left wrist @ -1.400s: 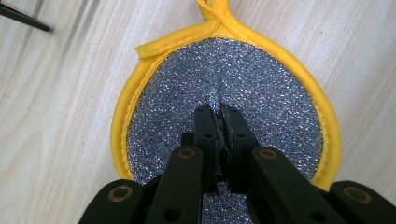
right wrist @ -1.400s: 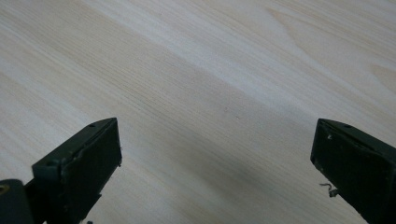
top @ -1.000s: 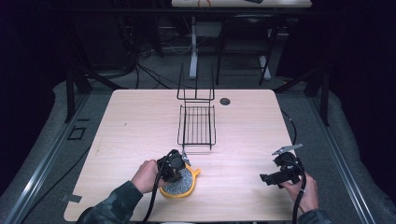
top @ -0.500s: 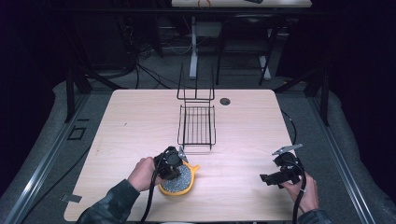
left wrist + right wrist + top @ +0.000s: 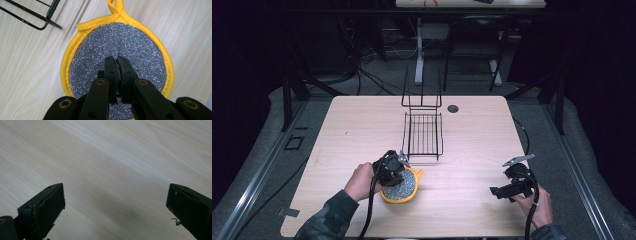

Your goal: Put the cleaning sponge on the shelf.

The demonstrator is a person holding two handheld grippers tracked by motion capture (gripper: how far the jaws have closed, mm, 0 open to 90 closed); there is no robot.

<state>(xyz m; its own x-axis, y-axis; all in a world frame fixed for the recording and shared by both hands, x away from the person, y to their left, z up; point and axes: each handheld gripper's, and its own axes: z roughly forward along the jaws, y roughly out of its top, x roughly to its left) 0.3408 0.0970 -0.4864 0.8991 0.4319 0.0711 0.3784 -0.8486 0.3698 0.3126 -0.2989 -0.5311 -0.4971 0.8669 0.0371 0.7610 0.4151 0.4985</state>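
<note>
Yellow-edged and glittery, the round scrubbing pad (image 5: 117, 52) is lying near the wire rack (image 5: 423, 134), the left gripper (image 5: 117, 62) pinching its middle for lifting, while the right gripper (image 5: 115, 202) is waiting wide apart.

Materials and finish, desk scene
Pad (image 5: 117, 47): glittery, rough grey face, yellow cloth binding. Desk (image 5: 482, 135): pale matt wood grain. Rack (image 5: 423, 134): thin black metal wire.

L gripper (image 5: 393, 172): jaws pinched tight together, pointing down, near front edge, L of centre.
L hand (image 5: 360, 181): wraps gripper body from the left; sleeve comes in from bottom.
R gripper (image 5: 508, 189): jaws wide apart, nothing between, held roughly level.
R hand (image 5: 532, 204): grips from below-right.
</note>
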